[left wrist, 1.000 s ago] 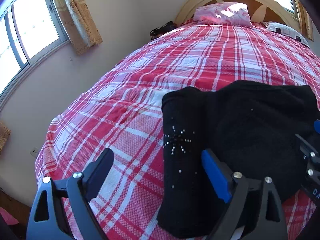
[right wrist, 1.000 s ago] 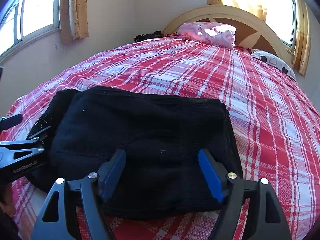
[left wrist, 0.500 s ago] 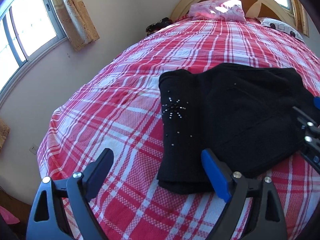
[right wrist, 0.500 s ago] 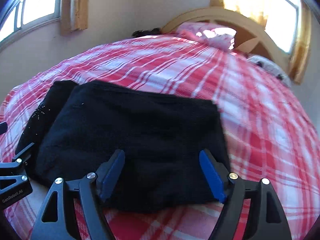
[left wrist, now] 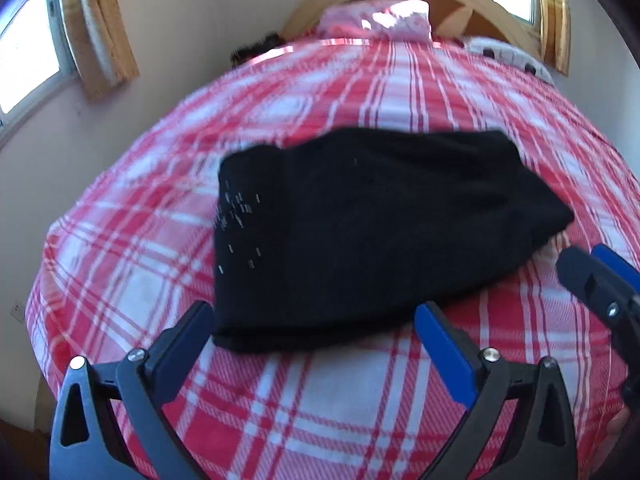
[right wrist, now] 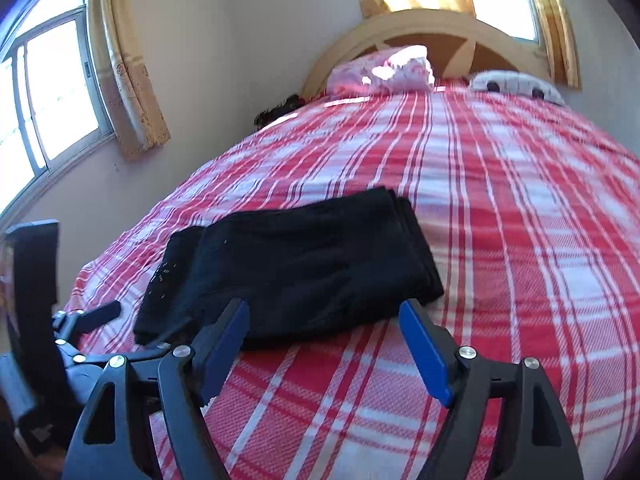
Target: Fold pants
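Note:
The black pants [left wrist: 360, 224] lie folded into a compact stack on the red and white plaid bedspread [left wrist: 360, 400], with a sparkly stud pattern [left wrist: 236, 208] on the left strip. My left gripper [left wrist: 312, 336] hovers at the stack's near edge; its jaws are opening and nothing is between them. In the right wrist view the pants [right wrist: 304, 268] sit just beyond my right gripper [right wrist: 324, 332], which is open and empty, clear of the cloth. The right gripper's fingers [left wrist: 600, 280] show at the right edge of the left wrist view. The left gripper [right wrist: 92, 316] shows at the left of the right wrist view.
A pink pillow [right wrist: 380, 68] and a white spotted pillow [right wrist: 516, 84] rest against the curved wooden headboard [right wrist: 432, 28]. A dark item [right wrist: 280, 110] lies at the bed's far left edge. A window with tan curtains [right wrist: 128, 80] is in the left wall.
Both grippers have pulled back from the folded pants, which now lie farther ahead. The left jaws have spread wider. The right gripper has risen and rolled.

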